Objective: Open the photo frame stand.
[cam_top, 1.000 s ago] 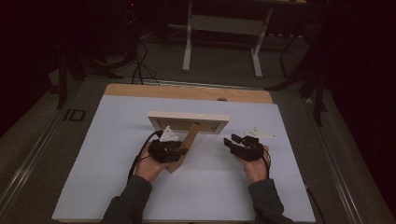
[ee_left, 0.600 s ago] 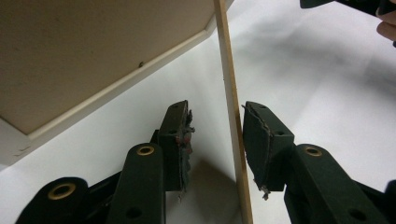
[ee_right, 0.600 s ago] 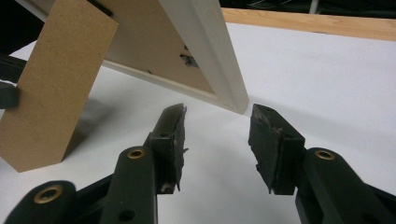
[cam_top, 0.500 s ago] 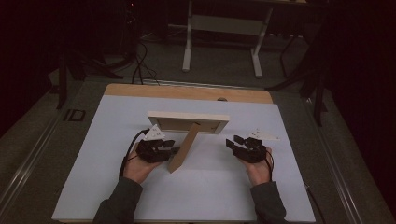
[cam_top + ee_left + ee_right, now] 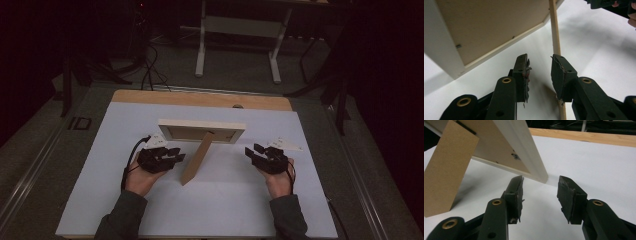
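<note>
A pale wooden picture frame [image 5: 201, 129] stands on the white table top with its back toward me, propped by a brown easel leg [image 5: 197, 158] that slants down to the table. My left gripper [image 5: 176, 154] rests just left of the leg, open and holding nothing. In the left gripper view the frame's brown back [image 5: 491, 25] and the leg's thin edge [image 5: 555, 32] rise ahead of my left gripper [image 5: 539, 71]. My right gripper [image 5: 251, 151] sits right of the frame, open and apart from it. The right gripper view has the frame's corner [image 5: 534, 162] and leg [image 5: 449, 170] ahead of my right gripper [image 5: 540, 195].
The white table top [image 5: 215, 200] has a bare wooden strip [image 5: 200, 98] along its far edge. White tags [image 5: 286, 144] lie by the right gripper. Beyond the table are a white metal stand [image 5: 239, 45] and cables [image 5: 150, 65] on the dark floor.
My left gripper has drawn back left, off the easel leg, and now rests open on the table. The frame stands by itself. The right gripper has barely moved.
</note>
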{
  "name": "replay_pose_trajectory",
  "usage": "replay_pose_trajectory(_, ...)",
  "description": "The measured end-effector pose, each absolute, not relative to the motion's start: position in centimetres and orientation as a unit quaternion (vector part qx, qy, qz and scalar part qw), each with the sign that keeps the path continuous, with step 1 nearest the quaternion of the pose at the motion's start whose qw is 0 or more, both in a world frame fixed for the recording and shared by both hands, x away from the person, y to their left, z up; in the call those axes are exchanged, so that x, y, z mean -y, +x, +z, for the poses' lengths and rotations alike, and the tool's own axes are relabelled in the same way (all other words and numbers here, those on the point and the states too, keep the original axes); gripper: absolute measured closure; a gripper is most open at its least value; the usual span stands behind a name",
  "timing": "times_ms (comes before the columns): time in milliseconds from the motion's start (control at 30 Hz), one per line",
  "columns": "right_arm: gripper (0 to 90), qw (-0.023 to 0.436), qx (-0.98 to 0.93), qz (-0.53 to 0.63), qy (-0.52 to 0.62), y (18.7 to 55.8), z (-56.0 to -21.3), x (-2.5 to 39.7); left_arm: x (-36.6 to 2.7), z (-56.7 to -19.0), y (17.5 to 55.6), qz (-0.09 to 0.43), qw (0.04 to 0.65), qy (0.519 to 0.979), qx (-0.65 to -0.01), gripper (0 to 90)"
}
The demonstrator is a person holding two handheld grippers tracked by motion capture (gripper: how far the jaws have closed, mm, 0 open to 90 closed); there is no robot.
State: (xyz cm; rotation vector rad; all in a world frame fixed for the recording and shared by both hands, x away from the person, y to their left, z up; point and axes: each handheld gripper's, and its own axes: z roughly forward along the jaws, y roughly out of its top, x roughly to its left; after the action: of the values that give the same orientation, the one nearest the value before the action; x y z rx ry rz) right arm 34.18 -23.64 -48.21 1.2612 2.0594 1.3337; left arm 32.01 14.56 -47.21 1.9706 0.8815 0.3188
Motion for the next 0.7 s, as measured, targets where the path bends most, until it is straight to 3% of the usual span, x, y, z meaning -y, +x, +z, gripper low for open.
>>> replay_pose_trajectory(700,59.4,0.197,-0.745,0.455,0.447,37.2,-45.9,23.1,-17.8,-45.7,32.0,0.172,0.482,0.758,-0.405,67.8)
